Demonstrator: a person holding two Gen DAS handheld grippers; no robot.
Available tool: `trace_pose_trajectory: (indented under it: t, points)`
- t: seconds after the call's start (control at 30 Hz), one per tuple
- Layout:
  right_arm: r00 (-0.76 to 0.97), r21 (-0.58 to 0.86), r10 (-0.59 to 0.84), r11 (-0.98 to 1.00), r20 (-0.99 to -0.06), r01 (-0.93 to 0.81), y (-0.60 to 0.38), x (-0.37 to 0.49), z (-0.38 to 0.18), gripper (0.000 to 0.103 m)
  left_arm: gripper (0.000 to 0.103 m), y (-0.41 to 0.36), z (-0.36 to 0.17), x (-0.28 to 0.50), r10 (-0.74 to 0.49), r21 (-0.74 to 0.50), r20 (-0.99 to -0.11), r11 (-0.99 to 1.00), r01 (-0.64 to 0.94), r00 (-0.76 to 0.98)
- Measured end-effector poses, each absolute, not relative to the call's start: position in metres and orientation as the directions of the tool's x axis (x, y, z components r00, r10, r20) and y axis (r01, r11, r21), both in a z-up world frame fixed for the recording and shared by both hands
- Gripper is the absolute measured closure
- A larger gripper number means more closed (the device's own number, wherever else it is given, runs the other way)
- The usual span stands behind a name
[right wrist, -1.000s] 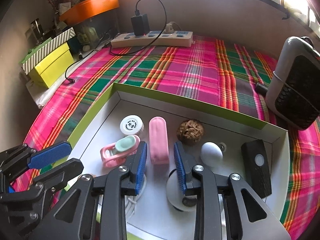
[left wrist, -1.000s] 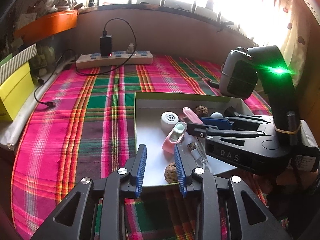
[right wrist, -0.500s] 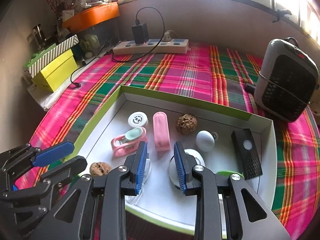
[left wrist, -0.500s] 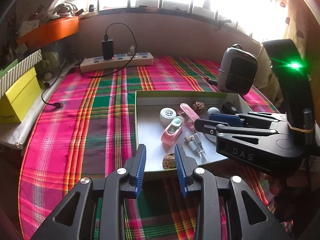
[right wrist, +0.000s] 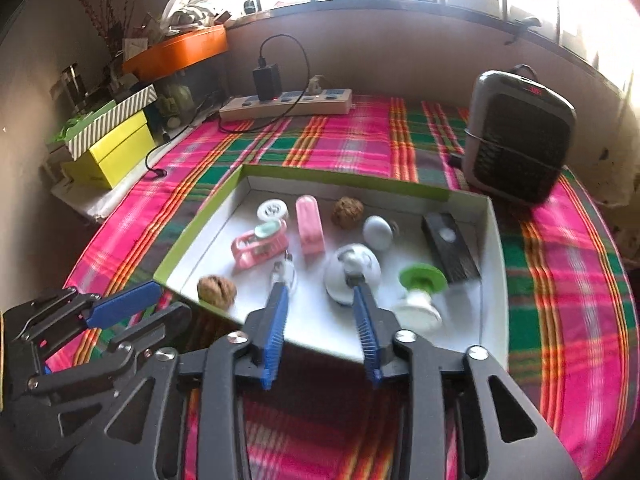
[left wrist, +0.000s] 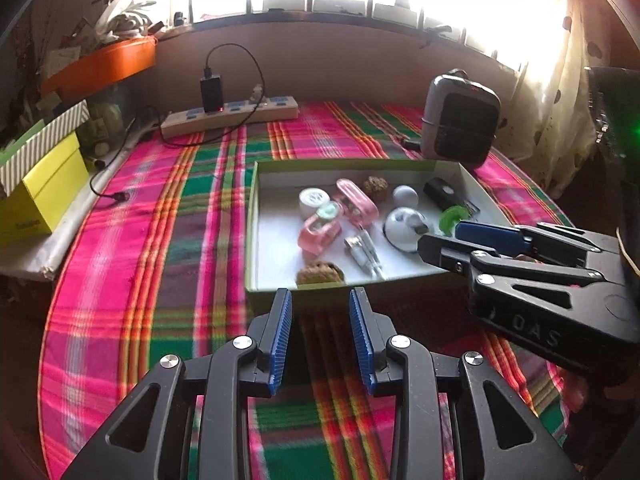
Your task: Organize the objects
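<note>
- Looking down past both tools, I see a plaid cloth in pink, green and orange covering the table, with a bright window behind it.
- My landmark is the green-rimmed box, lying open on the cloth with a white floor.
- Inside the box: a white round cap and a pink case toward the far wall, a walnut beside them, a white egg-shaped piece, a black block on the right side, a pink clip on the left side, a green-and-white suction piece and a second walnut by the near wall.
- Beyond the box, at the wall, lies a power strip with a black charger plugged in.
- Right of the box stands a small grey heater.
- Left of the box, off the cloth, sit yellow boxes under a striped lid.
- My left gripper hangs before the box's near wall, jaws opening, nothing between them.
- My right gripper hangs over the near wall, jaws opening, empty.
</note>
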State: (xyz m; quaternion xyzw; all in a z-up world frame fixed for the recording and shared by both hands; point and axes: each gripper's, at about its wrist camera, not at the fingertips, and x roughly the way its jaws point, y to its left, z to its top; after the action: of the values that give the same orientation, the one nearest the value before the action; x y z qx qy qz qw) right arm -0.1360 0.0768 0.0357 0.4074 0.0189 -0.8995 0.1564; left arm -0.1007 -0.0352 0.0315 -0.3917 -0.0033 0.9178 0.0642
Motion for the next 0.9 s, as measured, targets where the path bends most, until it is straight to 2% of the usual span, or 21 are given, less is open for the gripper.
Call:
trace_pose_trajectory:
  t: [0.4, 0.77, 0.9]
  points:
    - [-0.659, 0.036, -0.197, -0.968, -0.726, 0.25, 0.097, -0.092, 0.033, 0.059, 0.074, -0.017, 0.017, -0.077, 0.097, -0.039, -0.747, -0.994, -0.102, -0.658]
    - [-0.628, 0.047, -0.159, -0.98, -0.762, 0.191, 0.11, -0.071, 0.013, 0.059, 0.074, -0.011, 0.006, -0.061, 0.077, -0.029, -0.766, -0.996, -0.085, -0.639]
    - [-0.617, 0.03, -0.125, -0.986, -0.777, 0.162, 0.115, -0.064, 0.006, 0.053, 0.074, -0.009, 0.001, -0.055, 0.068, -0.025, -0.771, -0.997, -0.077, -0.633]
